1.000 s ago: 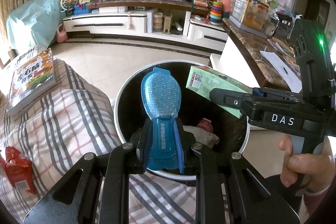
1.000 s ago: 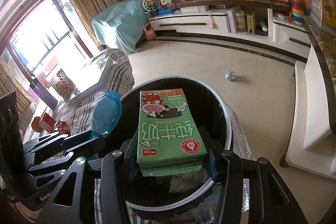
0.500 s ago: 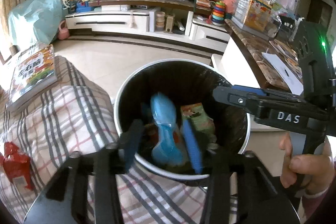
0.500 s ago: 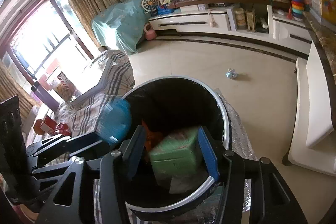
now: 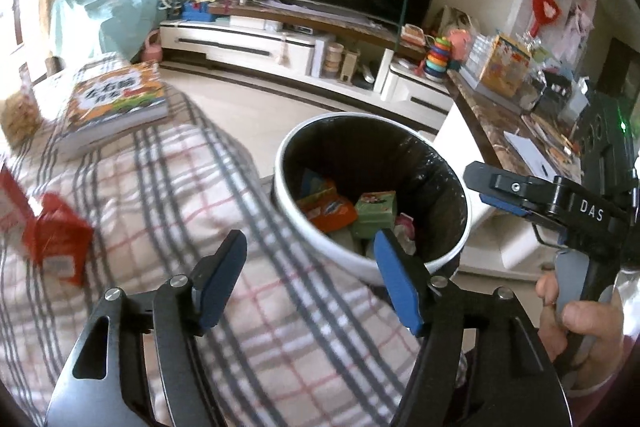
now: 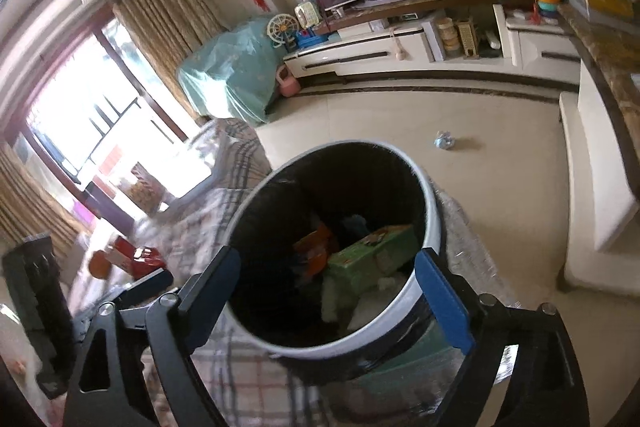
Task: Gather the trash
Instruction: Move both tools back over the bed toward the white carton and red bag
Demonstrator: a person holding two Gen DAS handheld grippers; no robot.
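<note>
The trash bin (image 5: 320,239), white-rimmed with a black liner, stands beside a plaid-covered seat. Inside lie a green milk carton (image 5: 374,213) and an orange wrapper (image 5: 328,213). My left gripper (image 5: 310,241) hangs over the bin's near rim and the plaid cloth, its jaws opening with nothing between them. In the right wrist view the bin (image 6: 434,219) fills the middle, the carton (image 6: 372,255) at its bottom. My right gripper (image 6: 328,259) straddles the bin's mouth from above, jaws opening wide and empty. A red packet (image 5: 56,247) lies on the cloth at left.
A thick book (image 5: 116,99) rests on the plaid cloth (image 5: 160,195). A small crumpled scrap (image 6: 444,140) lies on the tiled floor beyond the bin. A white TV cabinet (image 5: 260,43) runs along the back, and a cluttered marble counter (image 5: 500,115) stands right. A hand (image 5: 580,323) grips the right gripper's handle.
Both grippers let go: the blue piece and the green carton dropped into the bin. Both jaws spread apart. The left gripper swung left, over the plaid cloth.
</note>
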